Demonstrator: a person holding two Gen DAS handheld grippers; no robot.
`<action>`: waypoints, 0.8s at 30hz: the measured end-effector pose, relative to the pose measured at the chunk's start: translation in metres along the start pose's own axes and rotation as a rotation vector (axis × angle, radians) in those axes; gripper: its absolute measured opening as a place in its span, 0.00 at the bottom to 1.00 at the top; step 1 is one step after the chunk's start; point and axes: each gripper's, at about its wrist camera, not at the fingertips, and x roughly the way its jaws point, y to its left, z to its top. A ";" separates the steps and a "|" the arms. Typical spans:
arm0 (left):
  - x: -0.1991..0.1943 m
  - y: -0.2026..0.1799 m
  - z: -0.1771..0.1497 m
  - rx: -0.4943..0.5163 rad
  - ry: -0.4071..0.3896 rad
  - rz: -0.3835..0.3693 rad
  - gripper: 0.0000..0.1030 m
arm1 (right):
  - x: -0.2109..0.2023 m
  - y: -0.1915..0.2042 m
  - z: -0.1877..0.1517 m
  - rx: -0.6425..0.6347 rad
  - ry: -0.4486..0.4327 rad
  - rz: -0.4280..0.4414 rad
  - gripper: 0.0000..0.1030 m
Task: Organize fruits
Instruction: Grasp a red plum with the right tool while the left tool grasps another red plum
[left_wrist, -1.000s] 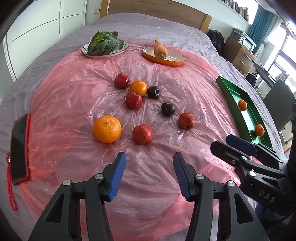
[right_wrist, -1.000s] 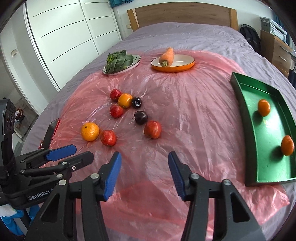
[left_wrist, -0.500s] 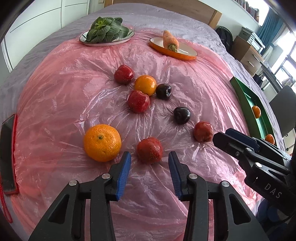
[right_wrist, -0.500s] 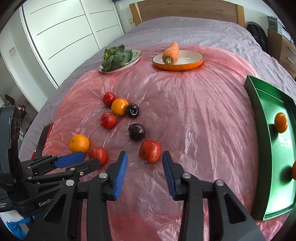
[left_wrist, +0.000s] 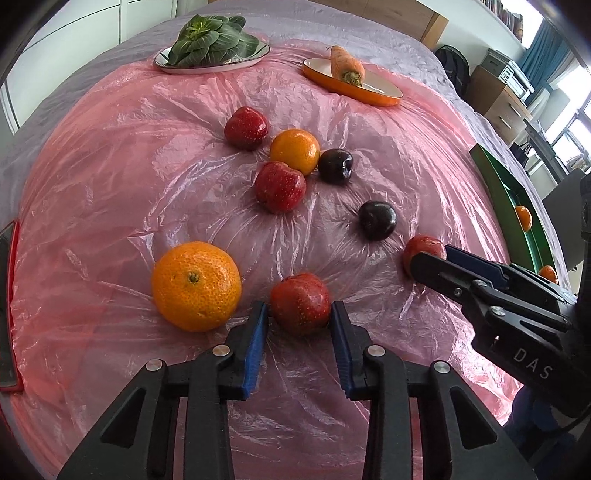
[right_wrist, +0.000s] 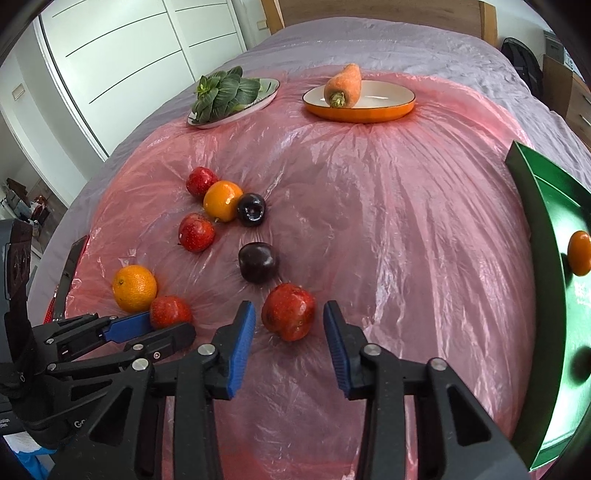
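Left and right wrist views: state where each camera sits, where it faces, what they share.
Left wrist: on the left claw, facing forward-down over the pink sheet; claw shut on a red fruit; right claw at right.
Right wrist: on the right claw, same facing; claw closing around another red fruit, pads clear; left claw at left.
Shared: both claws, fruits, carrot, green tray.

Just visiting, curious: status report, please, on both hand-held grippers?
Left hand-held gripper shut on nearest red fruit. Right hand-held gripper closing, second red fruit between its jaws, not gripped. Big orange close beside left.
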 end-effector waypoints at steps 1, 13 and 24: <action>0.000 0.000 0.000 -0.001 0.000 -0.003 0.27 | 0.003 0.001 0.000 -0.004 0.007 -0.002 0.64; -0.003 -0.001 -0.004 0.019 -0.015 -0.005 0.25 | 0.014 0.002 -0.004 -0.029 0.021 -0.001 0.54; -0.017 -0.005 -0.008 0.026 -0.042 -0.016 0.25 | -0.001 -0.001 -0.005 0.007 -0.008 0.038 0.54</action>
